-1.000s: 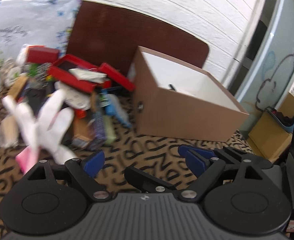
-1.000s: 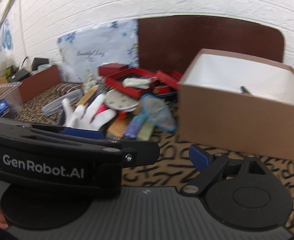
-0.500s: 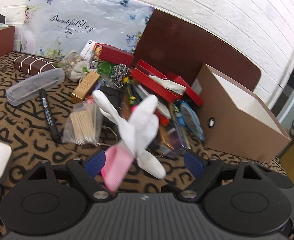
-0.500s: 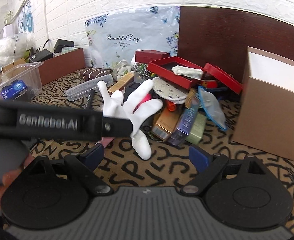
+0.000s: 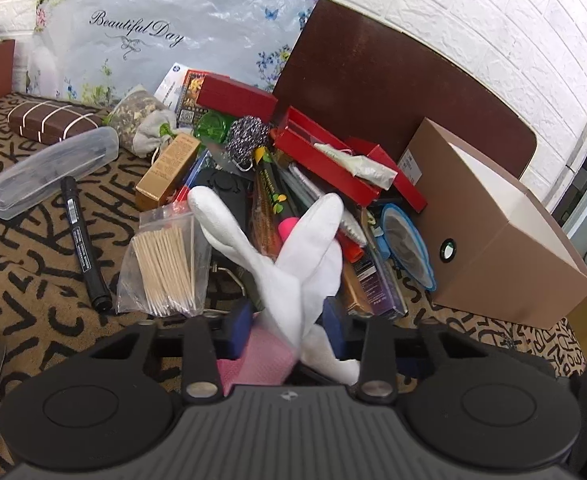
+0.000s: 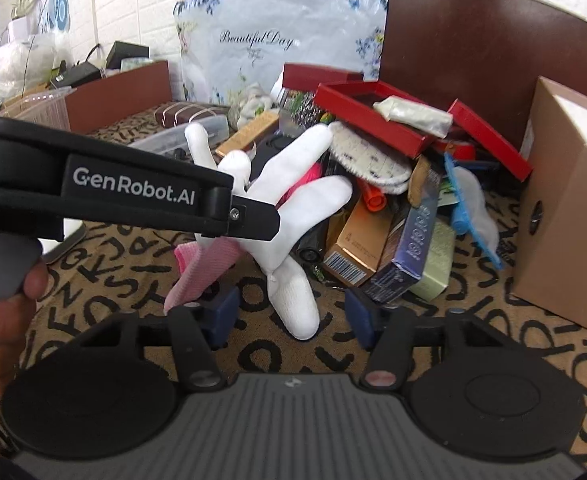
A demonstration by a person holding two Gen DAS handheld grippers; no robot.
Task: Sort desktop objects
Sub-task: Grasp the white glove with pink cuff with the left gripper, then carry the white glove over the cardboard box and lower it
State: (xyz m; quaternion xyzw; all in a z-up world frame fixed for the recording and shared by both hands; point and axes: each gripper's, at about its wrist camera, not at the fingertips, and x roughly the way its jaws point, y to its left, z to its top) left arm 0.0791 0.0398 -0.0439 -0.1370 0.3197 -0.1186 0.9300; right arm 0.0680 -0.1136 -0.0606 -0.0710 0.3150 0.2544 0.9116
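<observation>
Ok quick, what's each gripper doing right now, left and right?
Left gripper: shut on the white glove.
Right gripper: open, holding nothing.

Glove (image 5: 293,264) before the clutter pile (image 5: 293,184), box (image 5: 493,232) right, marker (image 5: 83,240) left

Readable text appears in two places. The floral plastic bag (image 5: 165,36) against the wall carries the script wording "Beautiful Day", legible in both wrist views. The left gripper (image 6: 253,222), seen side-on in the right wrist view, carries the white brand marking "GenRobot.AI". Printing on the boxes and marker is too small to read.
</observation>
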